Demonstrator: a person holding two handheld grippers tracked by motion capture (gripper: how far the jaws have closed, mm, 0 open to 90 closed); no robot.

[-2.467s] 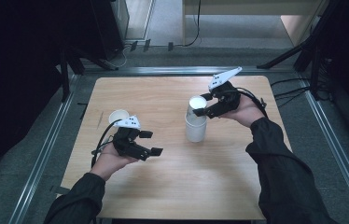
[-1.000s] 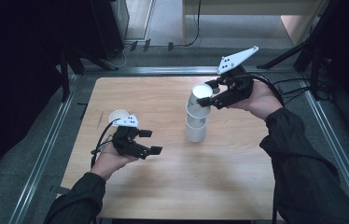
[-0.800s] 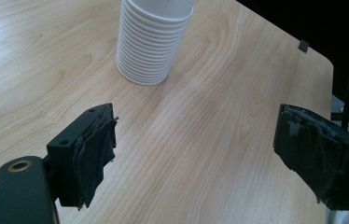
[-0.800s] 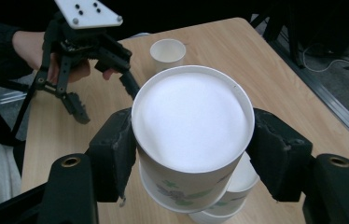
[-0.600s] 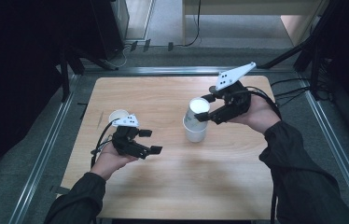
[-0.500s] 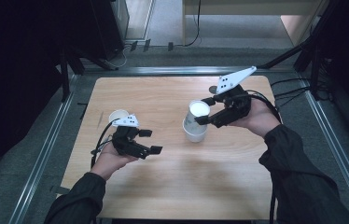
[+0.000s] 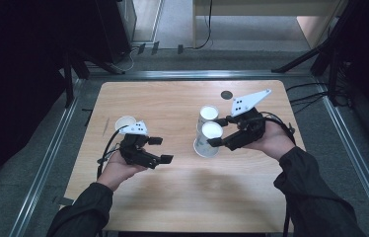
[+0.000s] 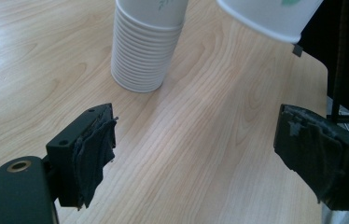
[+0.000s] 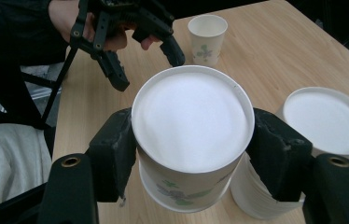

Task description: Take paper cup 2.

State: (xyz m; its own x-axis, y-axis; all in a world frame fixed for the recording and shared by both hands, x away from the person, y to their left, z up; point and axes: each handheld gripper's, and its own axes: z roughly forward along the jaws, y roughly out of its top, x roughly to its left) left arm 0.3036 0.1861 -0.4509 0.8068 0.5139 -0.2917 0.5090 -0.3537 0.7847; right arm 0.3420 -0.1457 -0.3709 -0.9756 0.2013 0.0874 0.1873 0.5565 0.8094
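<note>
A stack of upside-down white paper cups (image 7: 208, 112) stands on the wooden table (image 7: 182, 197), right of its middle. My right gripper (image 7: 218, 133) is shut on one upside-down cup (image 7: 212, 131) and holds it off the table, close beside the stack. In the right gripper view the pads press both sides of this cup (image 9: 191, 112), with the stack (image 9: 324, 116) just to its right. My left gripper (image 7: 162, 149) rests at the table's left, open, with nothing between its jaws. The left gripper view looks past the left gripper (image 8: 203, 154) at the stack (image 8: 147, 51) and the hanging cup (image 8: 270, 14).
One upright paper cup with a green print (image 7: 125, 122) stands behind the left hand; the right gripper view shows this cup (image 9: 206, 37) beyond the left gripper (image 9: 147, 65). A small dark round spot (image 7: 227, 94) marks the far part of the table. Metal rails run along the table's sides.
The right gripper lifted one cup off the top of the stack, then brought it down and toward the person beside the stack. The left gripper has stayed put.
</note>
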